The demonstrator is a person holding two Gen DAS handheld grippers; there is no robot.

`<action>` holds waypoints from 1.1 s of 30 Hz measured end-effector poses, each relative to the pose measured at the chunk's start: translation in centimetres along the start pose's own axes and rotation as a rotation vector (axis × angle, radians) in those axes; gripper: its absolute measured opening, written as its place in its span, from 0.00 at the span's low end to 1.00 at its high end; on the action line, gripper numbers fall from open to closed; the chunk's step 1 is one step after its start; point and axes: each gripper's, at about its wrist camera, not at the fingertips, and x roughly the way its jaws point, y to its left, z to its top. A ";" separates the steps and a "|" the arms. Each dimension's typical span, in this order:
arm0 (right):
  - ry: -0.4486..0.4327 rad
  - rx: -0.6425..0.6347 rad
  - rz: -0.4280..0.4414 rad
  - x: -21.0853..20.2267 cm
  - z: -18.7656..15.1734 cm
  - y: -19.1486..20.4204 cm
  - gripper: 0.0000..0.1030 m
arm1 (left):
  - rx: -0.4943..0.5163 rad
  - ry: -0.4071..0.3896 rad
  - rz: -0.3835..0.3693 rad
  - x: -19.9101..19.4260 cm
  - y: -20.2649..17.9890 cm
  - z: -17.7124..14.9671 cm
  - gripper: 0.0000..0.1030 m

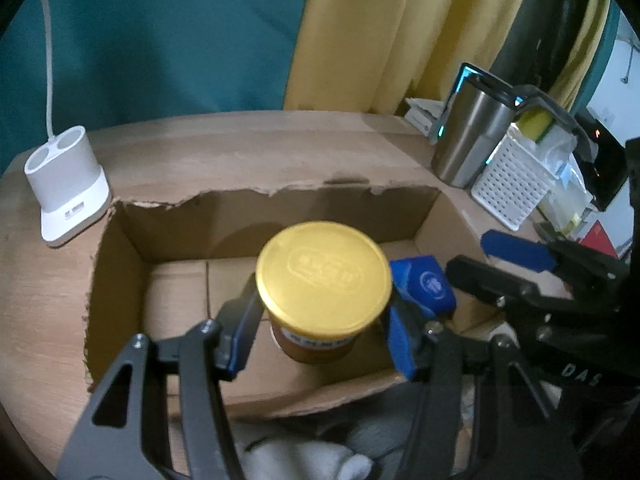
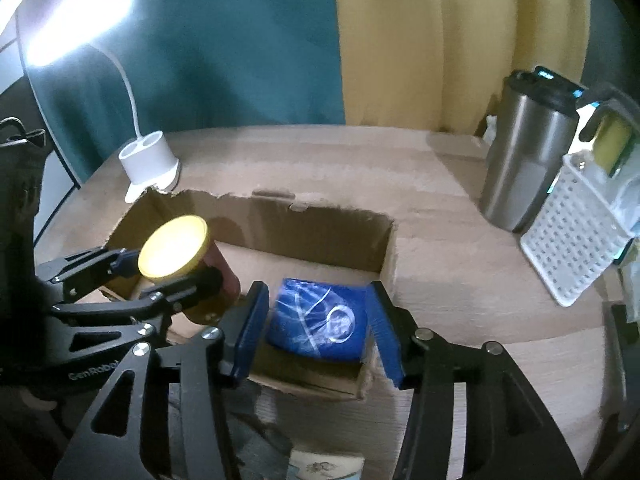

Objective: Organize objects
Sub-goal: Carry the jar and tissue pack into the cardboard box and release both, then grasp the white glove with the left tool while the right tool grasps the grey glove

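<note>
An open cardboard box (image 1: 132,236) with a torn back rim sits on the wooden table; it also shows in the right wrist view (image 2: 320,224). My left gripper (image 1: 320,332) is shut on a jar with a gold lid (image 1: 324,272), held inside the box. The jar (image 2: 174,252) and left gripper (image 2: 160,276) show at the left of the right wrist view. A blue packet (image 2: 316,324) lies in the box's right part. My right gripper (image 2: 316,332) is open, its jaws apart on either side of the packet. The packet (image 1: 424,284) and right gripper (image 1: 476,258) show right of the jar.
A white lamp base (image 1: 66,184) stands left of the box, and its lit lamp head (image 2: 76,12) shines at upper left. A steel tumbler (image 2: 524,156) and a white perforated basket (image 2: 572,236) stand at the right. Grey cloth (image 1: 304,456) lies in front of the box.
</note>
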 end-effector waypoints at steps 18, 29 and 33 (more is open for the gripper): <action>-0.034 0.052 -0.050 -3.9 -2.6 -1.8 0.56 | -0.006 -0.077 0.016 -5.7 -0.5 -1.0 0.72; -0.032 0.038 -0.033 -5.3 -4.8 -0.4 0.63 | -0.039 -0.102 0.074 -9.2 1.1 -4.1 0.72; -0.029 0.026 -0.023 -5.6 -5.5 0.4 0.63 | -0.050 -0.100 0.087 -9.7 1.5 -5.3 0.72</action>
